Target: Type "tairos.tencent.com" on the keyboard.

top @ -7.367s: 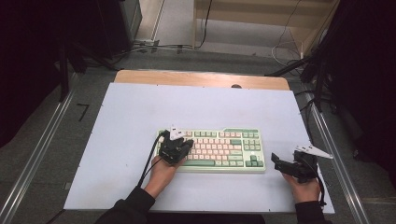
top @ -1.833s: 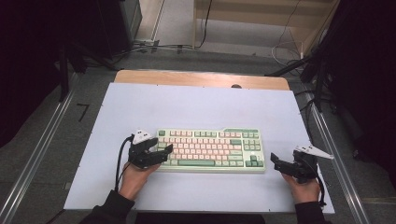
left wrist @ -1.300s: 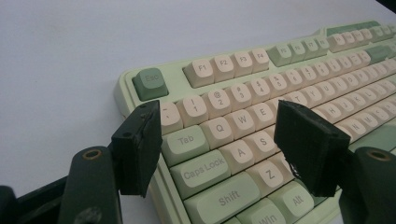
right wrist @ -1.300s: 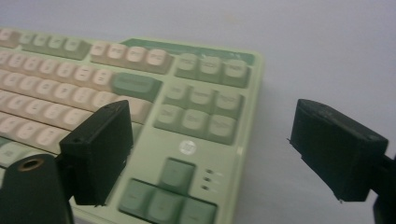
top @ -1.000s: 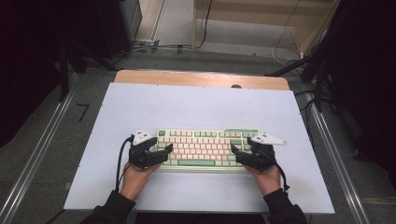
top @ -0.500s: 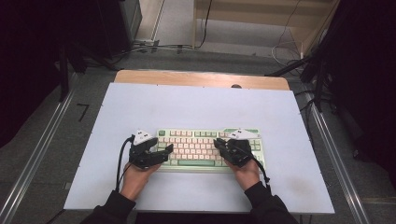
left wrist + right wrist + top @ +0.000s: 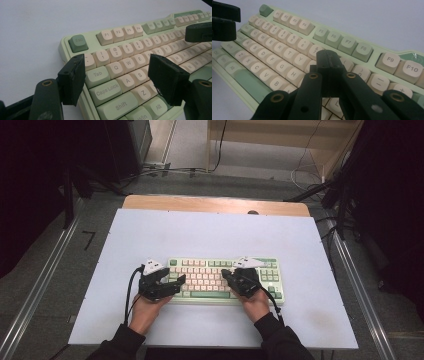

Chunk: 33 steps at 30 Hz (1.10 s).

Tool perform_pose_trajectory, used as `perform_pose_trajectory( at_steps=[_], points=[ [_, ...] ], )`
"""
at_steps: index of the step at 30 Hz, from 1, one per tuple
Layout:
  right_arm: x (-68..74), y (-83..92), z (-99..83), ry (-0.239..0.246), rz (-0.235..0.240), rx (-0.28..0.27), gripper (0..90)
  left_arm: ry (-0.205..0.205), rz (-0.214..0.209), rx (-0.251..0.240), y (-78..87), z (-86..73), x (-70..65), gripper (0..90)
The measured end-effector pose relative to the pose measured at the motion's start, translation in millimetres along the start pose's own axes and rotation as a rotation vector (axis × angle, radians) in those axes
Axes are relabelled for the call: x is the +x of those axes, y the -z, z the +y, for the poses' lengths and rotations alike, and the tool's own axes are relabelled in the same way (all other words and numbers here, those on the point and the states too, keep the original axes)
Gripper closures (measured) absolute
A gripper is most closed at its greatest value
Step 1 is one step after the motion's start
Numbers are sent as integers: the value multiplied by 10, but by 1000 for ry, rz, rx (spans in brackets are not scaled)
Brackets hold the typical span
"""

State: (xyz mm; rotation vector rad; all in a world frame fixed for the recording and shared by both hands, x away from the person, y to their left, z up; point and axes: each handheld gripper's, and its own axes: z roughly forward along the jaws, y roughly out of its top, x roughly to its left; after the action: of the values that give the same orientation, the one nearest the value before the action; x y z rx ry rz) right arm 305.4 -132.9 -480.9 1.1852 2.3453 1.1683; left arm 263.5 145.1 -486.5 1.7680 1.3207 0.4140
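A pale green keyboard (image 7: pixel 210 268) with cream and green keys lies at the near middle of the white table (image 7: pixel 200 232). My left gripper (image 7: pixel 178 283) rests at the keyboard's left end, jaws open and empty, its pads (image 7: pixel 72 80) straddling the Tab and Caps Lock corner (image 7: pixel 117 75). My right gripper (image 7: pixel 226 274) hovers over the keys right of centre. Its jaws have just been closing and now stand shut with nothing between them, tip (image 7: pixel 328 62) above the number and letter rows. The keyboard (image 7: pixel 287 52) runs diagonally in the right gripper view.
A wooden strip (image 7: pixel 215 204) edges the table's far side. Metal rails (image 7: pixel 45 285) run along both sides, and cables lie on the floor beyond. The right gripper's jaw (image 7: pixel 198 31) shows far right in the left gripper view.
The right hand moved left from the keyboard's right end to over its keys, and its jaws shut. The left gripper, earlier on the keys, stays at the left end.
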Motion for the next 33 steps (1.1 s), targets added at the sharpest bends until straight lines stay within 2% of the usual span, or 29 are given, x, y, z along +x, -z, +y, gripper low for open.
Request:
perform_pose_trajectory(
  at_steps=[9,27,30,32,33],
  points=[
    [23,-60,-3,-5,-8,29,872,1,-1,2,-2,1,2,305],
    [16,-70,-11,-8,-21,38,872,1,-7,4,-9,-2,-2,306],
    [11,-88,-11,-11,-21,61,873,0,-6,6,-11,-2,-3,306],
    [1,-61,10,-18,-22,60,872,-1,-6,5,-10,-2,-3,306],
    [-9,-21,24,-23,-22,34,872,0,-6,4,-9,-2,-5,306]
  ],
)
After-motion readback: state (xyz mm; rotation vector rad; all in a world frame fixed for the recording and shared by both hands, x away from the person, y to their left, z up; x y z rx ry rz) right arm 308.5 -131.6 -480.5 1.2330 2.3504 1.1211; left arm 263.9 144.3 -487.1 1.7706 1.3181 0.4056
